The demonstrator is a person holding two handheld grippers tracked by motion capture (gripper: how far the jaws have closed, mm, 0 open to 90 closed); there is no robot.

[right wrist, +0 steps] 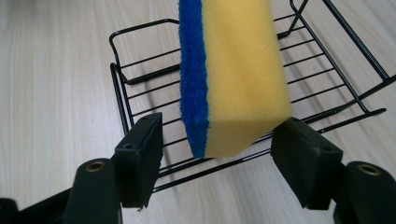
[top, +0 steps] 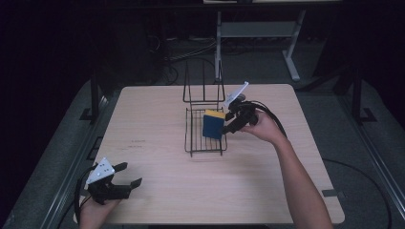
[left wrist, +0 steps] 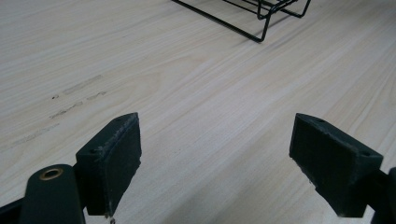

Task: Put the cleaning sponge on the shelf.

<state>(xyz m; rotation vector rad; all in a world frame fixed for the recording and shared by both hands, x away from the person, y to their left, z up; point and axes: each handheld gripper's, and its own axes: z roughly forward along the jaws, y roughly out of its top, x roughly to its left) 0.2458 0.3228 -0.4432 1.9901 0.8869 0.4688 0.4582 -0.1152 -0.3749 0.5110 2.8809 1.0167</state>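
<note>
A blue-and-yellow sponge (top: 213,125) stands on edge in the black wire rack (top: 191,138) at the middle of the table. My right gripper (top: 232,122) reaches it from the right. In the right gripper view the sponge (right wrist: 233,70) sits between the spread jaws of that gripper (right wrist: 217,140), with a clear gap at the blue side; the right jaw is at or near the yellow corner. My left gripper (top: 128,174) rests open at the front left of the table; in its own view this gripper (left wrist: 215,163) has bare wood between its jaws.
The rack has a tall wire back (top: 204,86) on its far side, and its near corner (left wrist: 261,28) shows ahead of my left gripper. The light wooden table (top: 157,157) has faint marks (top: 137,143) left of the rack. Desk legs and cables stand on the floor beyond.
</note>
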